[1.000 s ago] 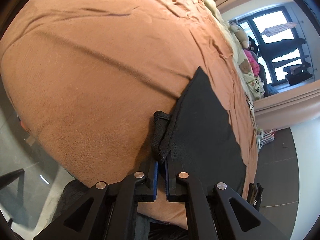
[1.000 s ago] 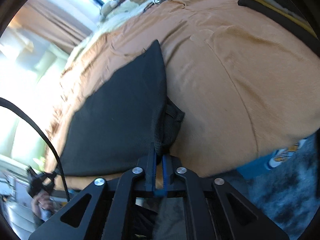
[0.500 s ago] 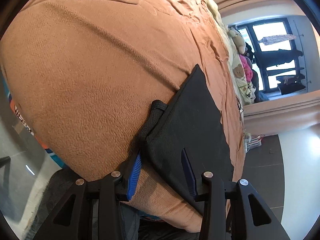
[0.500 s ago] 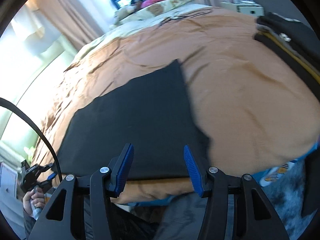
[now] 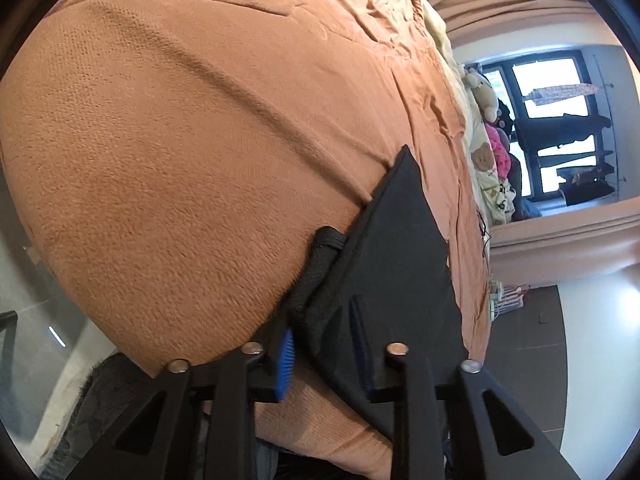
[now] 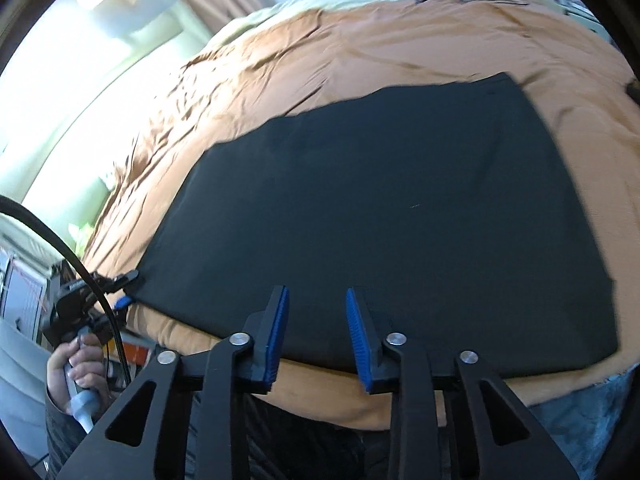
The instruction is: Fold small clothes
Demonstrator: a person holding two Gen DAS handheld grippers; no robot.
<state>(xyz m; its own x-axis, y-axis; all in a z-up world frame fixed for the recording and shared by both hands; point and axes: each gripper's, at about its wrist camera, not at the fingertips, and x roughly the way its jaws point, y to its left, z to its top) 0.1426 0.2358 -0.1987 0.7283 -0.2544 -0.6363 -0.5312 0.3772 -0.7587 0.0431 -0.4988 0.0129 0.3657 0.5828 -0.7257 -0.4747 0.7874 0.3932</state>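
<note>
cloth: black garment (image 6: 384,216) lies flat on the orange bed (image 5: 180,140), near edge along the bed's front edge; a thick strap or waistband end (image 5: 320,264) sticks out at its left corner.
left tongs (image 5: 326,340): jaws part open and just been closing; the garment's left near corner sits between them, blue pads not seen pressing on it, so no grip yet.
right tongs (image 6: 316,328): jaws part open, just been closing too, hovering over the near edge around its middle; nothing between the pads.
other: a hand (image 6: 76,364) on the left handle shows low in the right view.
step (judged): regrasping the near edge for the next fold.
how to do it well: take the corner with both layers and the strap end together, else the strap drags loose. set the right tongs at the matching right corner, not mid-edge, so the hem lifts level. close fully before lifting, carry the edge straight to the far edge and lay it square.
risk: pinching the bed cover along with the cloth.
</note>
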